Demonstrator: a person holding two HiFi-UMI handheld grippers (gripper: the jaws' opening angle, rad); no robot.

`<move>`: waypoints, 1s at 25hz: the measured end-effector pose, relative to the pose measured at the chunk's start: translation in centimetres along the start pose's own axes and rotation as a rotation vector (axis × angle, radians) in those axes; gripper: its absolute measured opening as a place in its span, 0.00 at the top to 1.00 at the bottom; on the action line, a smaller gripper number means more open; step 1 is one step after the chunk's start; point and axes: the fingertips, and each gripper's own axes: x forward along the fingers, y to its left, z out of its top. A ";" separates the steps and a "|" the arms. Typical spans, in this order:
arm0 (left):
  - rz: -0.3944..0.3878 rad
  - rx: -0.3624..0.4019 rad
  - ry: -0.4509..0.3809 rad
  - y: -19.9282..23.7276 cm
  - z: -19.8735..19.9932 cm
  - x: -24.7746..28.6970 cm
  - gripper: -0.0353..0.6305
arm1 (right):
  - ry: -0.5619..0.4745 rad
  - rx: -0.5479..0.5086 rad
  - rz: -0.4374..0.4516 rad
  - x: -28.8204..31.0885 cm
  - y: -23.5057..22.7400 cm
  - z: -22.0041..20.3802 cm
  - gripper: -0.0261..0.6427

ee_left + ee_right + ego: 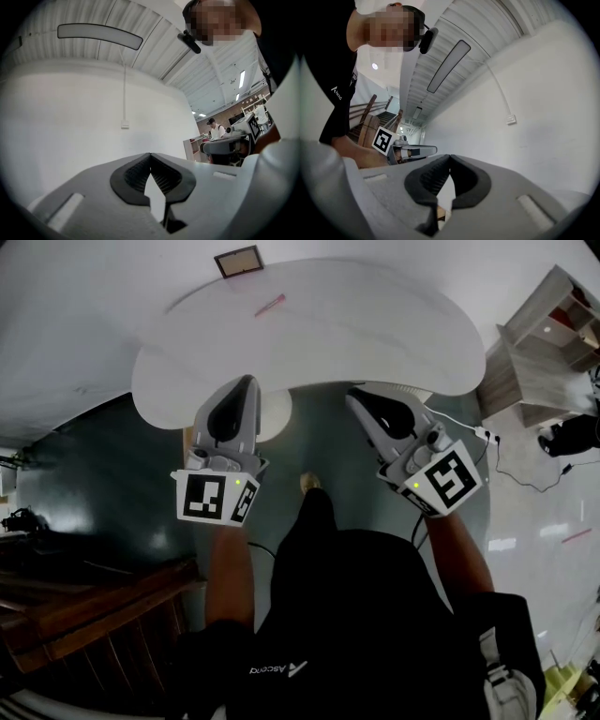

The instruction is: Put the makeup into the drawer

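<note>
Head view: two grippers are held out side by side over the dark floor, short of one white table [394, 324]. The left gripper [246, 382] and the right gripper [357, 398] each carry one marker cube, and both point toward the table's near edge. Two things lie on the far part of the table: one pink stick [270, 304], apparently the makeup, and one brown box [238, 261] just beyond it. Both are well apart from the grippers. One shoe [309, 482] shows between the grippers. One wooden shelf [536, 345] stands at the right, and one wooden stair [94, 606] is at the lower left.

Left gripper view: the left gripper [150, 154] has its two jaws clenched, tips touching, with nothing between them. Ahead is a white wall with one switch [124, 124]. One long lamp [99, 35] hangs on the ceiling. One person [214, 128] stands far off at the right.

Right gripper view: the right gripper [449, 156] also has its two jaws pressed together and grasps nothing. One switch [511, 120] and one lamp [449, 65] show. The left gripper [412, 151] shows at the left, with its cube.
</note>
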 end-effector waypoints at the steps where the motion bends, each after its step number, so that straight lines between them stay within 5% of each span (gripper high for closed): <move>1: -0.005 0.005 0.005 1.0 -0.6 0.9 0.93 | 0.007 -0.002 -0.003 1.0 -0.7 -0.4 0.96; 13: -0.086 -0.020 0.053 13.5 -6.4 10.4 0.93 | 0.077 0.000 -0.054 14.6 -7.7 -4.3 0.96; 25: -0.169 0.002 0.169 18.1 -11.3 18.1 0.93 | 0.137 0.005 -0.094 20.4 -13.4 -6.8 0.96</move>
